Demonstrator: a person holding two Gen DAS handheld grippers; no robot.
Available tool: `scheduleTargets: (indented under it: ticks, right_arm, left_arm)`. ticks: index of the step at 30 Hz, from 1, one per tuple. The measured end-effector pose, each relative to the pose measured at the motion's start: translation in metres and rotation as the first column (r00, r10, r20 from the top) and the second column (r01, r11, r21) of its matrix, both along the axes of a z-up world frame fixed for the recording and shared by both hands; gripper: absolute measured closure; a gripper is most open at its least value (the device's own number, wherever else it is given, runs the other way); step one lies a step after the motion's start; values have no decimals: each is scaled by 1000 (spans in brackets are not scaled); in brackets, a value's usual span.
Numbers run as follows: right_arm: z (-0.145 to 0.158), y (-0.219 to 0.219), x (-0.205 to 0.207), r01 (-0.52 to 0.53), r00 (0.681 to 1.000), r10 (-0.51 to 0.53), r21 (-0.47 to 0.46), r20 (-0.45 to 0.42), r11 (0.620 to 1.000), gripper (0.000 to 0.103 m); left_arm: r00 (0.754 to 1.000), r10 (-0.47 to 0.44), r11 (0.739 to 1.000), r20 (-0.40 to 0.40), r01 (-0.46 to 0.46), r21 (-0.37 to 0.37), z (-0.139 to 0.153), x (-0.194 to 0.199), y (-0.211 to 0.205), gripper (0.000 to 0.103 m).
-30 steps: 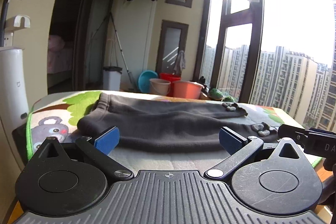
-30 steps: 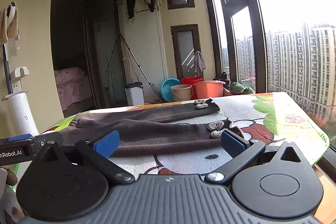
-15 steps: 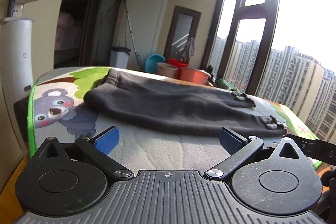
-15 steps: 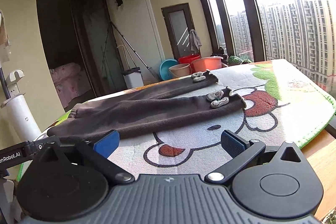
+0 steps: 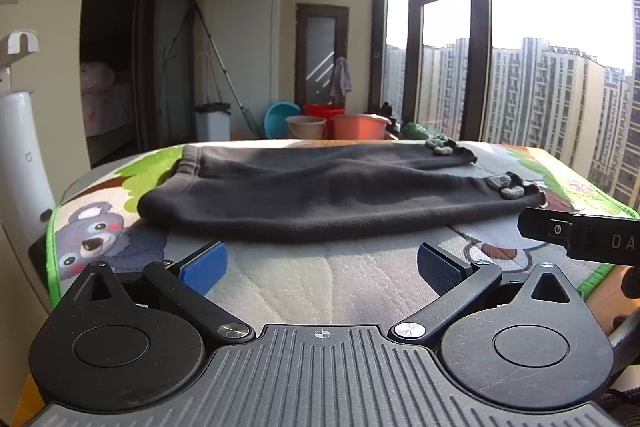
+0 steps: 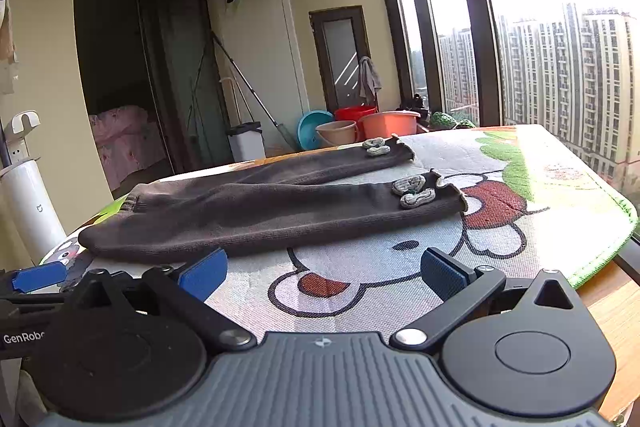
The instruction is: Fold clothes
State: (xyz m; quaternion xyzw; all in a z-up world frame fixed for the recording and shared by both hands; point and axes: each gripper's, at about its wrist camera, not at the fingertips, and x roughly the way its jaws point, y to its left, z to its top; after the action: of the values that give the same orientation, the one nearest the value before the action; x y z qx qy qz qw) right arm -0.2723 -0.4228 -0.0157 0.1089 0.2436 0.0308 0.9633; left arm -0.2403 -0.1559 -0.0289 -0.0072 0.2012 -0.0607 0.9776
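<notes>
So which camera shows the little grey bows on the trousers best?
The right wrist view: the grey bows on the dark trousers sit nearer and larger, shapes clear. In the left wrist view the same bows are smaller, off toward the right.

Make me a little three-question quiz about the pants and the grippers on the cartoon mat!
1. True or false: the left gripper is clamped on the dark grey pants.
2. Multiple choice: the pants' waistband lies toward which gripper's side? A) left B) right
3. Fill in: each pant cuff carries a small grey ___.

Key: 1. False, both it and the right gripper are open and holding nothing. 2. A. 3. Bow.
</notes>
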Motion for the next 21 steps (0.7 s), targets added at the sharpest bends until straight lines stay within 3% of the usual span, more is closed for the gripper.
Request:
scheduleTargets:
  ticks: [21]
  right_arm:
    - [-2, 7, -2, -35, 999, 36, -67, 16, 997, 0]
  left_arm:
    - [1000, -2, 1000, -22, 2, -13, 4, -1, 4, 0]
